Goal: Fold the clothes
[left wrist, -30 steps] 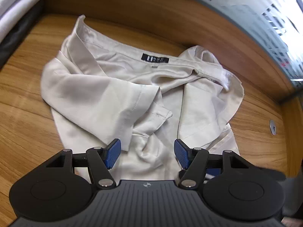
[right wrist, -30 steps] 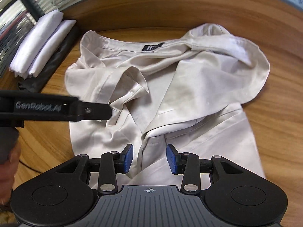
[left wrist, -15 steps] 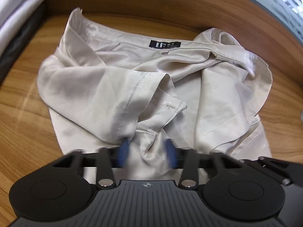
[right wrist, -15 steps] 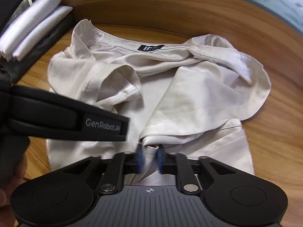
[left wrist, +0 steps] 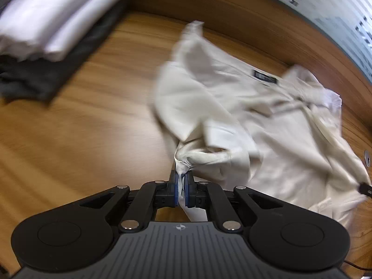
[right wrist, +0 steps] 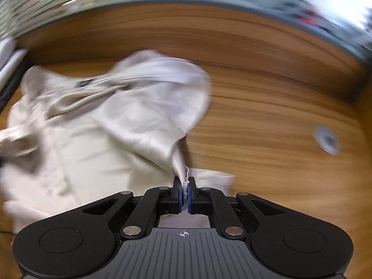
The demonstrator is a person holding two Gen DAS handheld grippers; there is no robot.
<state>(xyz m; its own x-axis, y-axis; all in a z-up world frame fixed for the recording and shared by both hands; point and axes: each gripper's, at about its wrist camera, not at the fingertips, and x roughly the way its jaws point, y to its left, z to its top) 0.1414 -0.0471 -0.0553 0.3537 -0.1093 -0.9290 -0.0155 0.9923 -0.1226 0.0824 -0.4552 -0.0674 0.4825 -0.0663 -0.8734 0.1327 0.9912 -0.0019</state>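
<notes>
Both grippers, left [left wrist: 182, 186] and right [right wrist: 185, 193], pinched thin shirt [left wrist: 267, 125] folds; the slick cloth could slip free under tension.

Bare wooden tabletop [left wrist: 81, 127] left of shirt [left wrist: 267, 127], folded stack [left wrist: 46, 28] blocking far-left corner

Support: wooden table [left wrist: 76, 125], warm brown grain, with a raised wooden rim along its far edge. Frames motion-blurred.

Lying on it:
- beige shirt [left wrist: 286, 139], crumpled and partly spread, dark neck label toward the far edge; occupies the middle, part of the cloth drawn up off the wood.
- stack of folded white cloths [left wrist: 53, 21] resting on a dark folded garment [left wrist: 41, 79], at the far left corner.
- small round grey fitting [right wrist: 326, 140] set in the surface near the right edge, apart from the shirt.
</notes>
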